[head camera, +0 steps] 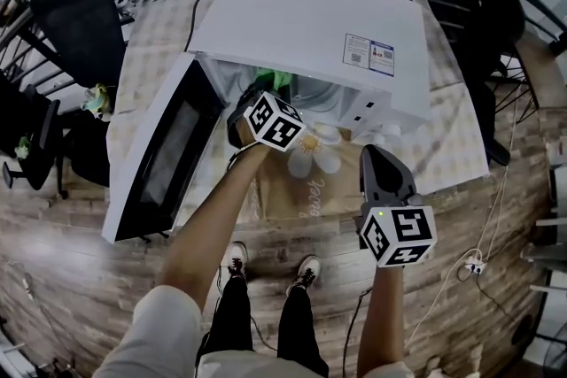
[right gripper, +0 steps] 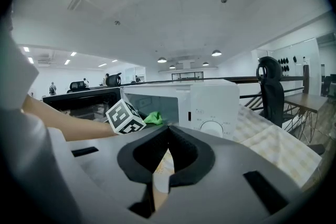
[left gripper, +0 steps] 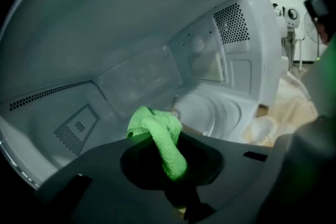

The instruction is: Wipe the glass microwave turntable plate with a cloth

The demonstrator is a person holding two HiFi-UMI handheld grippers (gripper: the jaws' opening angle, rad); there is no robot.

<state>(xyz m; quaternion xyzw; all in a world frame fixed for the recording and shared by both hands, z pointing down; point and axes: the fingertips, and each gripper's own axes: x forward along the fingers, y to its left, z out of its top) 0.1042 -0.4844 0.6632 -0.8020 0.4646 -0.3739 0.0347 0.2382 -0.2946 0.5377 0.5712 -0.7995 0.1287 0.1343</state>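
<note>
Starting with the head view, one microwave point(head camera: 301, 22) is seen on the tabletop point(head camera: 456, 142), its door point(head camera: 164, 159) swung open to the left. The left claw point(head camera: 264, 97) is set in the mouth of the cavity, with one green cloth point(head camera: 282, 81) showing just beyond it. The right claw point(head camera: 379, 157) is held outside, in front of the control side and well apart from the opening. The plate cannot be clearly made out here.

In the left gripper view, the cloth is seen pinched in the left claw, bunched and pointing forward into the cavity. One glass plate point(left gripper: 203, 112) lies flat on the cavity floor, ahead of the cloth and slightly to its right, near it but seemingly not yet touched. Being round, it has no long axis. A short move forward, right and down is judged to be what the wipe turns on.

In the right gripper view, the right claw's jaws are seen drawn almost together, with nothing between them. The microwave is faced from outside, so the left claw is clearly the nearer to the plate. Counted: one microwave, one plate, one cloth, two claws.
</note>
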